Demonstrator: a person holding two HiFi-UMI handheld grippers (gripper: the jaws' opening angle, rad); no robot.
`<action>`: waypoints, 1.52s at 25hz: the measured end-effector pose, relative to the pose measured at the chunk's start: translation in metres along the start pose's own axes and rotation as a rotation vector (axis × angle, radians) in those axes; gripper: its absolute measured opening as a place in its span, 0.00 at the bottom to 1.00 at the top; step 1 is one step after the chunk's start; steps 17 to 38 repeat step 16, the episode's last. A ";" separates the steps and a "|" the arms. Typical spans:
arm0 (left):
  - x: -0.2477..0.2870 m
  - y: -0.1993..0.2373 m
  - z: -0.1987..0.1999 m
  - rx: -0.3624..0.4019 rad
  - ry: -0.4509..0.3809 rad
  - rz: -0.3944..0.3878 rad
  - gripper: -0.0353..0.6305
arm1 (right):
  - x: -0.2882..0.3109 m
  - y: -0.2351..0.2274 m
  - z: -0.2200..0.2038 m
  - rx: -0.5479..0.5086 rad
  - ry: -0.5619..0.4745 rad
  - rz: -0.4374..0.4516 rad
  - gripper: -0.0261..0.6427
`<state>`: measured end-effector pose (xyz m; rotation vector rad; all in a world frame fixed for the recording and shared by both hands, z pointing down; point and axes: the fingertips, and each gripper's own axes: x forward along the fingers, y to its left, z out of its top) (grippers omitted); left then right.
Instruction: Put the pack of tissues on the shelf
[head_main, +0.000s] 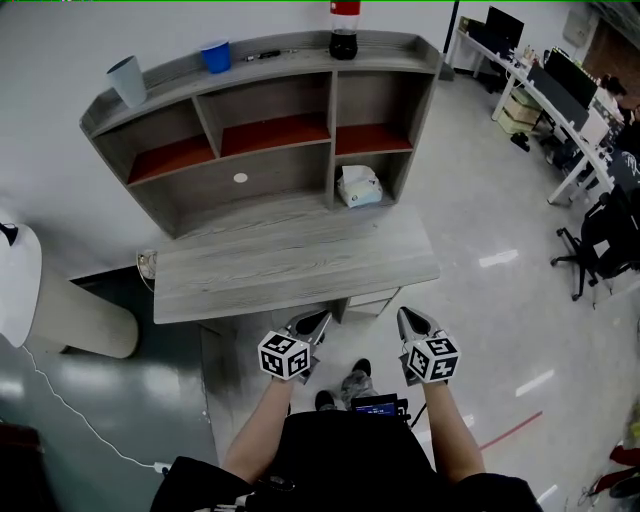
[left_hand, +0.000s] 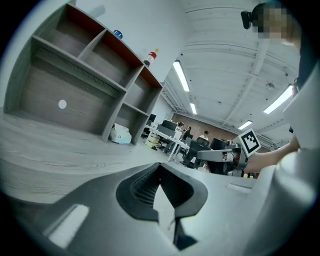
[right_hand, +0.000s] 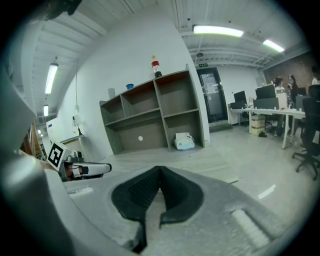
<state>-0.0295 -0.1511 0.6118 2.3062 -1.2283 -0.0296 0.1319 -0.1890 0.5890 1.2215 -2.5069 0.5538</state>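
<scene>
A grey wood-grain desk (head_main: 300, 262) stands against a white wall in an open office. A shelf unit (head_main: 262, 135) of the same wood sits along its back edge, with red-lined upper compartments and a taller open bay below. A person stands at the front of the desk, forearms reaching forward, a gripper in each hand held just short of the desk's near edge. The left gripper (head_main: 316, 320) has its jaws closed together with nothing between them, and the right gripper (head_main: 409, 317) is likewise closed and empty. The pack of tissues (head_main: 359, 186), pale and soft-looking, sits in the narrow lower right compartment of the shelf unit, resting on the desk surface, well apart from both grippers. On top of the shelf unit stand a dark bottle with a red label (head_main: 343, 30) at the right, a blue cup (head_main: 215, 55) near the middle, and a pale cup (head_main: 127, 80) at the left end.
</scene>
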 end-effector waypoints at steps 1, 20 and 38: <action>-0.001 -0.003 -0.002 0.002 0.004 -0.007 0.05 | -0.002 0.001 -0.002 0.001 -0.001 -0.002 0.04; 0.006 -0.026 0.005 0.022 -0.002 -0.068 0.05 | -0.011 -0.005 0.009 0.015 -0.057 -0.012 0.04; 0.006 -0.026 0.005 0.022 -0.002 -0.068 0.05 | -0.011 -0.005 0.009 0.015 -0.057 -0.012 0.04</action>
